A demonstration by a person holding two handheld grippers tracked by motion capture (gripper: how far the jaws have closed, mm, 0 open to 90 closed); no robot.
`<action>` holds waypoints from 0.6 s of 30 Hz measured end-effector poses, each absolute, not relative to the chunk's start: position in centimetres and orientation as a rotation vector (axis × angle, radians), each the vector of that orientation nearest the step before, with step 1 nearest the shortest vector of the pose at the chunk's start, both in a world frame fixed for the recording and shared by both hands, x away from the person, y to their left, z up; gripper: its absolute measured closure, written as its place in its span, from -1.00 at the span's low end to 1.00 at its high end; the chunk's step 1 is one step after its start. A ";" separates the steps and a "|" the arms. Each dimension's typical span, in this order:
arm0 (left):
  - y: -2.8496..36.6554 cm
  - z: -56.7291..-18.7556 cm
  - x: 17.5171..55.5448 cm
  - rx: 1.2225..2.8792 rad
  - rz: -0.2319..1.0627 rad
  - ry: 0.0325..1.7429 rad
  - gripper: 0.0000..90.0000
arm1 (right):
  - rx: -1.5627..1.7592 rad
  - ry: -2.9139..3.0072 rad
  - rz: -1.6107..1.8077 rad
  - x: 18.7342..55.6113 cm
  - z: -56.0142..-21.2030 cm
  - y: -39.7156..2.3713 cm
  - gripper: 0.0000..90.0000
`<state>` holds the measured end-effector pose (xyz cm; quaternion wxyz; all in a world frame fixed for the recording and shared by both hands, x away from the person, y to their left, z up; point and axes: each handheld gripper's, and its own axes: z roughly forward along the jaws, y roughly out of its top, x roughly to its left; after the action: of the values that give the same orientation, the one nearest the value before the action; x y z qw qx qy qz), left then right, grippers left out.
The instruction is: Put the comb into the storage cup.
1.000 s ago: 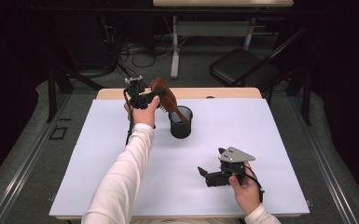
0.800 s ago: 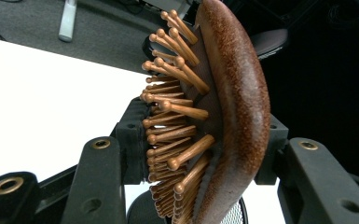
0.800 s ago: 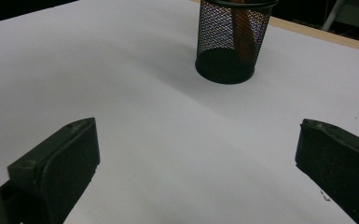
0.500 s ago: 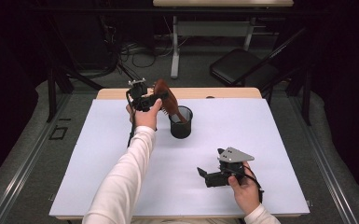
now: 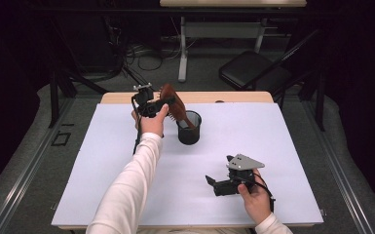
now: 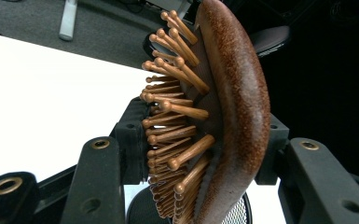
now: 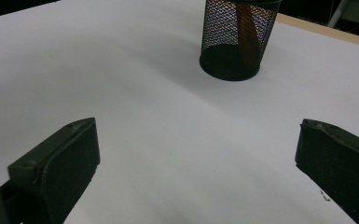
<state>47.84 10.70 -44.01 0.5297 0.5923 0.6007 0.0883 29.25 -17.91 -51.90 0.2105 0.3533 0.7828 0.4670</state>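
Here, your left gripper (image 5: 161, 103) clamps the wooden hairbrush (image 6: 224, 116) by its head, tilted, handle dipping into the mesh cup (image 5: 189, 127). Well right of the cup, your right gripper (image 5: 213, 184) rests with jaws spread wide, holding nothing.

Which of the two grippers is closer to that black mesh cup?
Left. The left gripper holds the wooden hairbrush right beside the mesh cup, handle end inside it. The right gripper rests open on the table, well apart.
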 end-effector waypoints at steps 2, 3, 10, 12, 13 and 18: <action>10.8 -44.1 47.8 1.412 0.210 1.435 0.10 | 0.983 2.178 1.299 29.2 -51.9 -17.9 -1.00; 10.8 -44.1 47.8 1.408 0.209 1.432 0.10 | 0.982 2.179 1.299 29.3 -51.9 -17.9 -1.00; 11.1 -44.3 47.8 1.400 0.205 1.434 0.09 | 0.979 2.188 1.294 29.3 -52.0 -17.8 -1.00; 11.1 -44.3 47.8 1.400 0.203 1.434 0.09 | 0.978 2.188 1.295 29.3 -52.0 -17.8 -1.00; 11.1 -44.3 47.8 1.400 0.204 1.434 0.09 | 0.978 2.187 1.295 29.3 -52.0 -17.8 -1.00; 11.0 -44.4 47.7 1.389 0.206 1.426 0.08 | 0.978 2.188 1.294 29.3 -52.0 -17.8 -1.00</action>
<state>47.67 11.04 -44.41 0.5396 0.5844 0.5998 0.0868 29.27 -17.82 -51.97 0.2071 0.3513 0.7859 0.4648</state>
